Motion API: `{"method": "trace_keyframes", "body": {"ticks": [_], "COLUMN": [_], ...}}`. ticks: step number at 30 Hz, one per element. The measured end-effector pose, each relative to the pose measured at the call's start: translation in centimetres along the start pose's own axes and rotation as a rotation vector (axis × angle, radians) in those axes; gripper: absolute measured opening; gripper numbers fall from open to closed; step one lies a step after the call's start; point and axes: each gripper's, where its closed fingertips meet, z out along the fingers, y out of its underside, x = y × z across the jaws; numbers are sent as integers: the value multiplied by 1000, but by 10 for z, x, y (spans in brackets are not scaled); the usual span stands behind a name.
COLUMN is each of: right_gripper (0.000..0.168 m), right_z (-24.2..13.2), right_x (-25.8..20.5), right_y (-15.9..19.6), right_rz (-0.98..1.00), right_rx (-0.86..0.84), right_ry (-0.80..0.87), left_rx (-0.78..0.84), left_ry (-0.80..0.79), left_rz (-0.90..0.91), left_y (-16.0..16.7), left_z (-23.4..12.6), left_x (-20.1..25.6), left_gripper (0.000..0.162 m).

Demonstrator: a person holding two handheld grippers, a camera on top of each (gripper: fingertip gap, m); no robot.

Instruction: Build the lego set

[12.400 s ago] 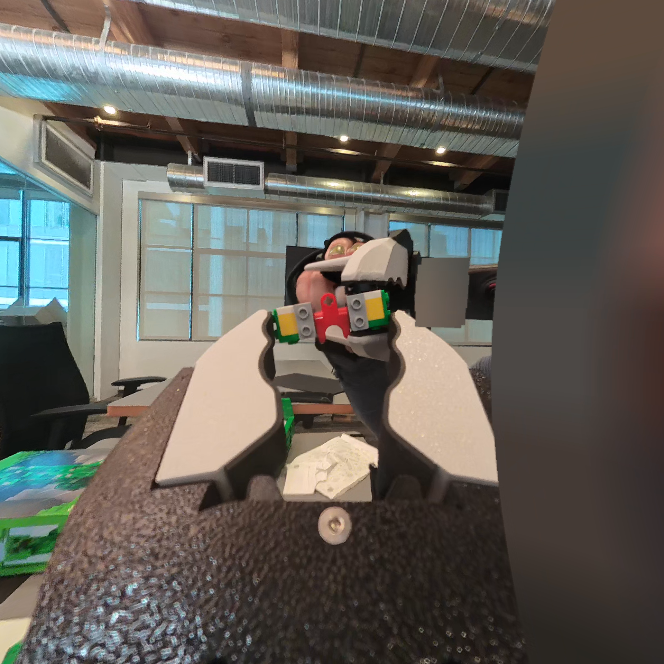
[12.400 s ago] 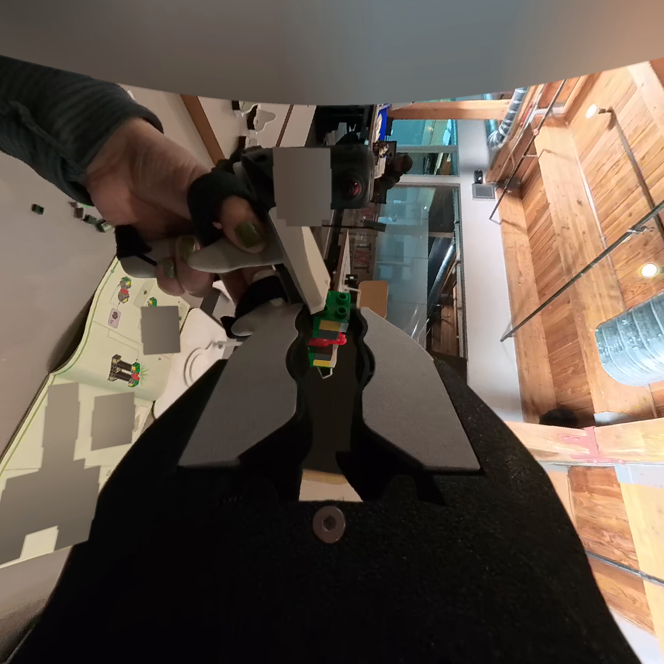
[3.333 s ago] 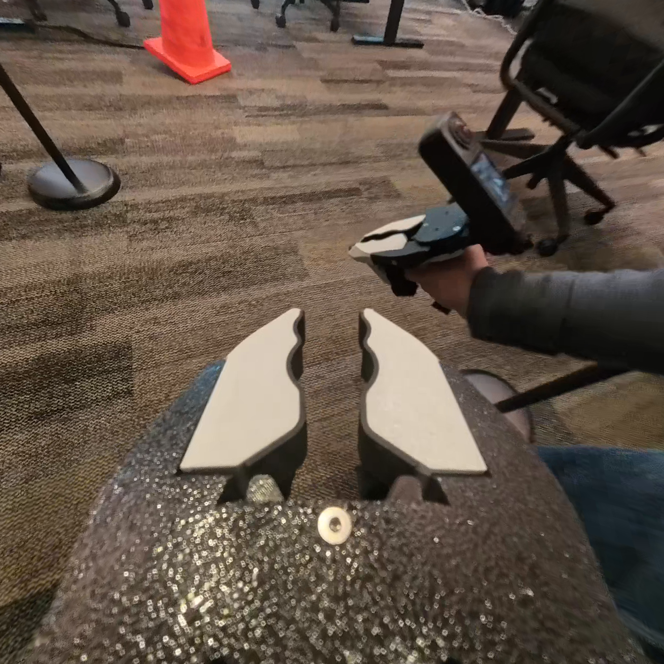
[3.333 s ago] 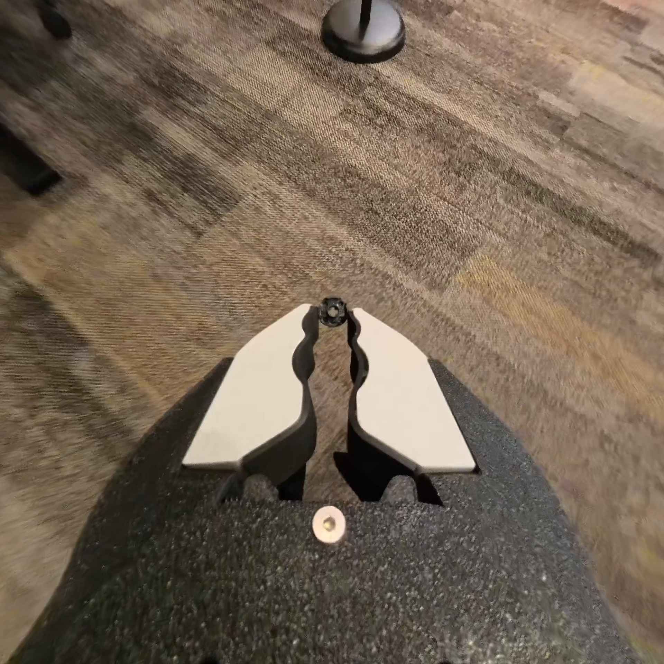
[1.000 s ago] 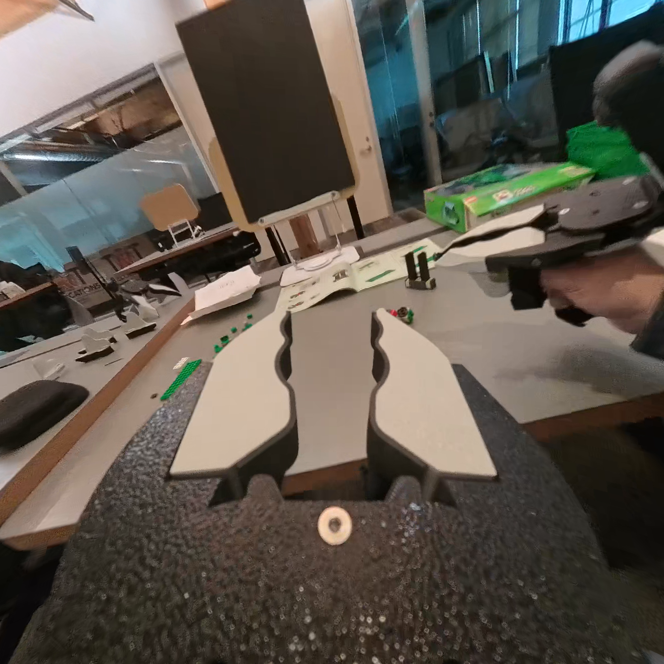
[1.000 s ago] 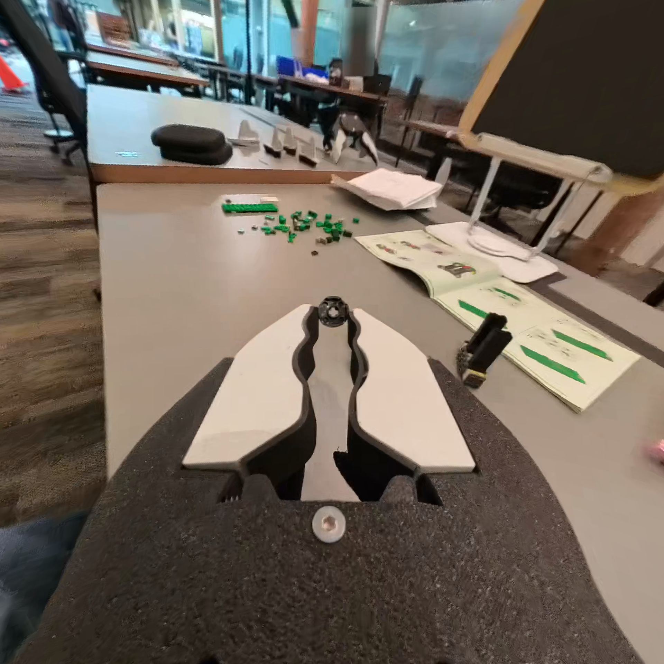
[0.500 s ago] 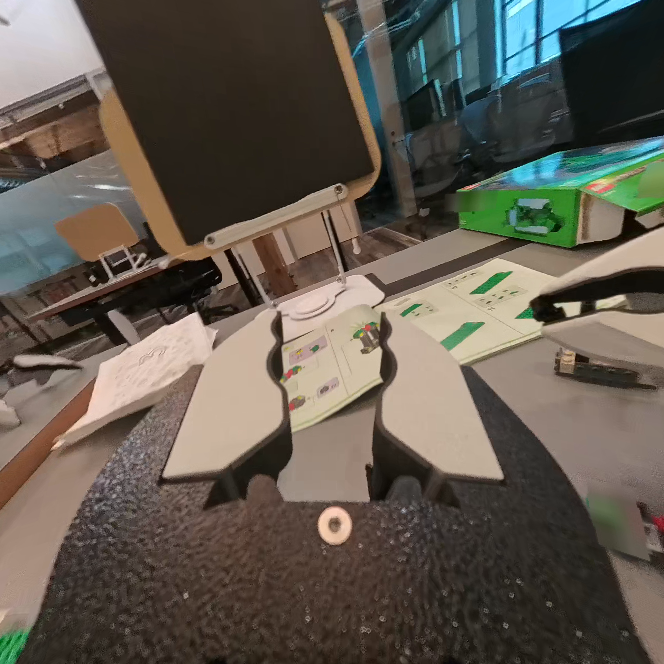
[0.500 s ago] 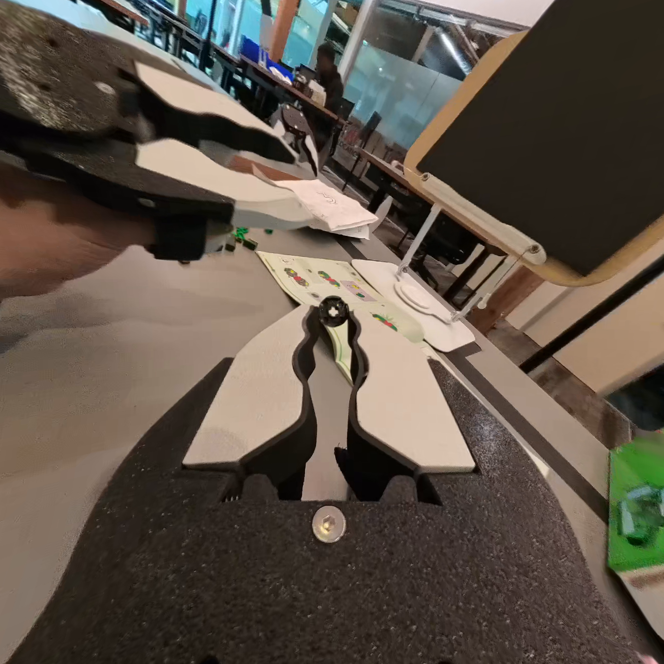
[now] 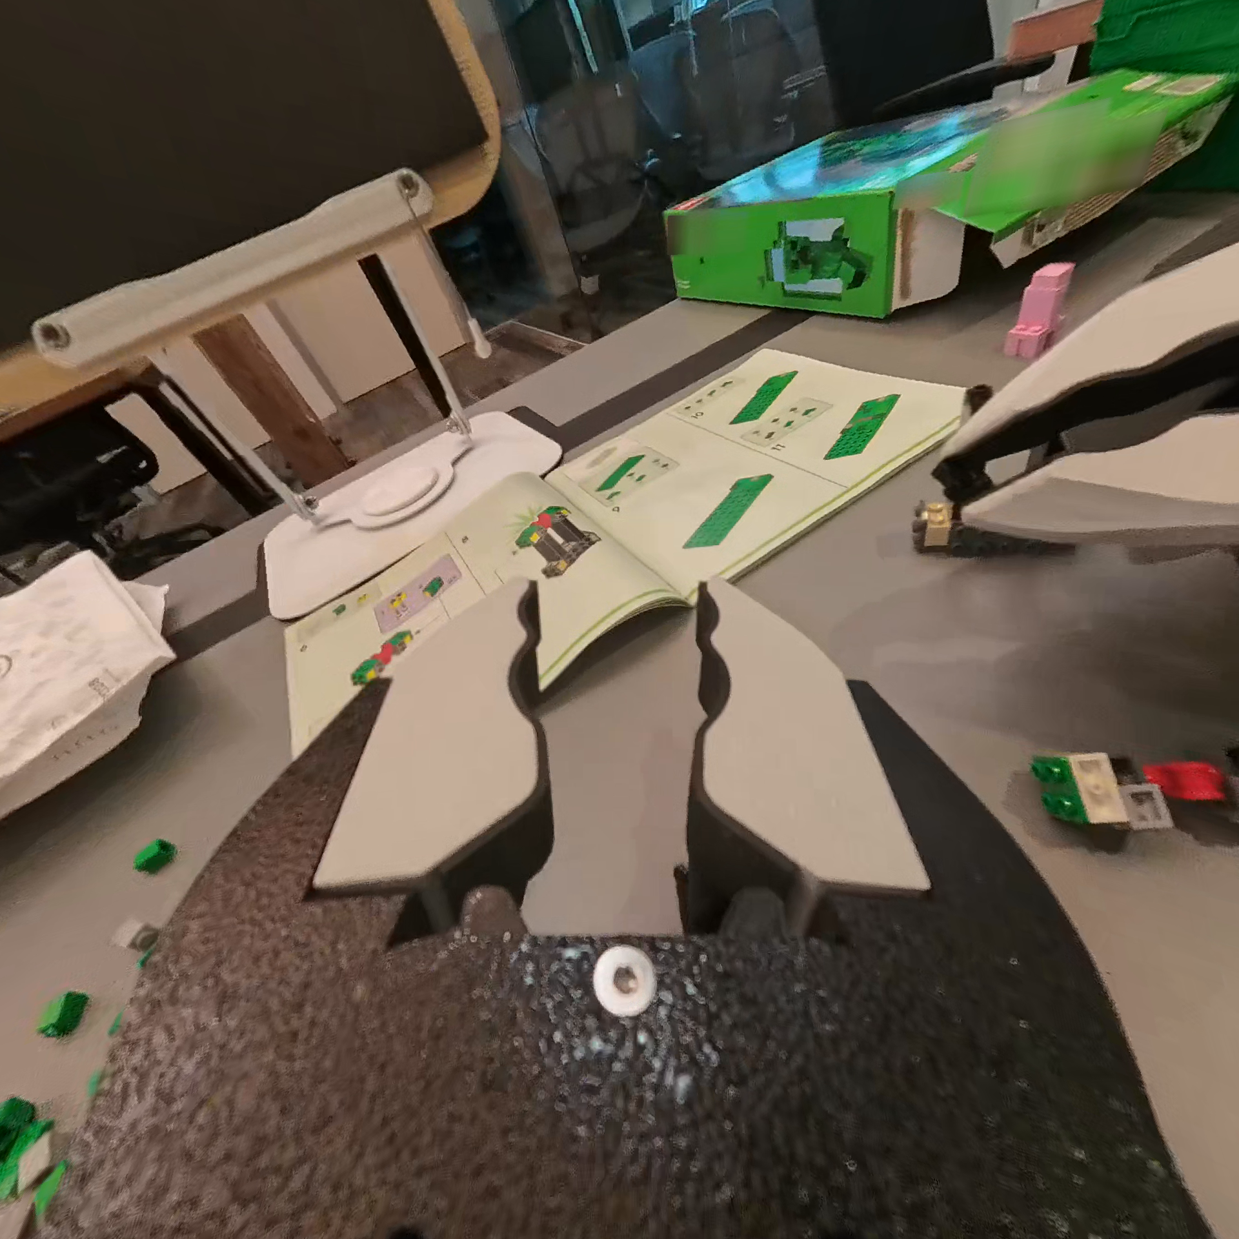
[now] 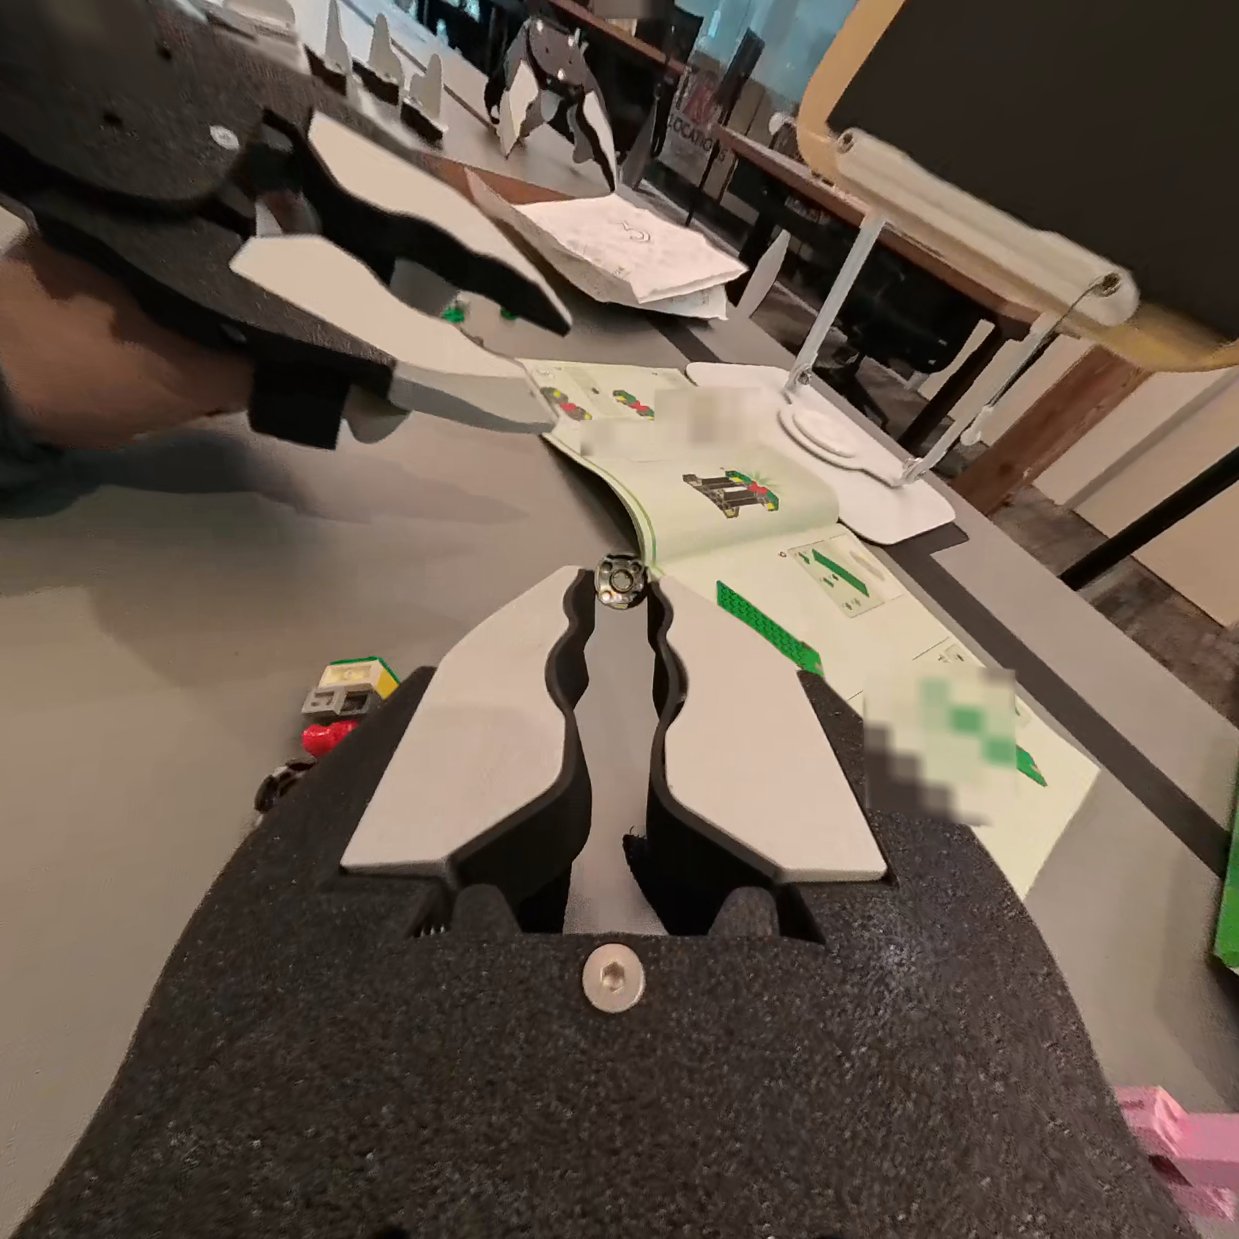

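Note:
My left gripper (image 9: pixel 613 603) is open and empty, low over the grey table (image 9: pixel 838 657), just before the open instruction booklet (image 9: pixel 670 509). My right gripper (image 10: pixel 620 583) is shut on a small black round piece (image 10: pixel 620 580) at its fingertips. In the left wrist view the right gripper (image 9: pixel 952 483) hovers just above a black Lego build with a tan piece (image 9: pixel 938 533). A small green, white, grey and red Lego assembly (image 9: pixel 1126 791) lies on the table to my left gripper's right; it also shows in the right wrist view (image 10: pixel 348 690). The left gripper (image 10: pixel 556 375) appears open there.
A tablet on a white stand (image 9: pixel 402 496) stands behind the booklet. A green Lego box (image 9: pixel 804 255) and a pink figure (image 9: pixel 1039 308) sit at the far right. A white paper bag (image 9: pixel 60 657) and loose green bricks (image 9: pixel 154 855) lie at the left.
The coloured assembly held between both grippers 12 seconds ago now lies on the table. In the last second my left gripper has moved closer to the booklet, and my right has carried the round piece towards the black build.

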Motion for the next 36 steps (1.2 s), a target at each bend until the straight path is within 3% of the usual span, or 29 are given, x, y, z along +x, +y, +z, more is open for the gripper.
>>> {"method": "trace_keyframes", "body": {"ticks": [9,14,18,23,26,36], "right_gripper": [16,15,15,15,15,16], "right_z": [18,14,13,34,41,45], "right_x": [-19,-18,-40,-61,-67,-74], "right_y": [20,4,-4,6,15,30], "right_rz": [23,16,88,-107,-110,-224], "right_rx": [-166,-207,-300,-467,-553,-629], "right_ry": [-187,-209,-356,-448,-535,-683], "left_rx": [13,52,90,101,117,113], "left_ry": [-9,-24,-82,-178,-191,-163], "left_rz": [-38,-70,-59,-28,-43,-47], "left_y": [5,3,-1,0,0,3], "left_z": [4,3,-7,-20,-26,-23], "left_x": [-17,-24,-37,-62,-69,-67], "left_gripper": [46,45,43,42,42,41]}}
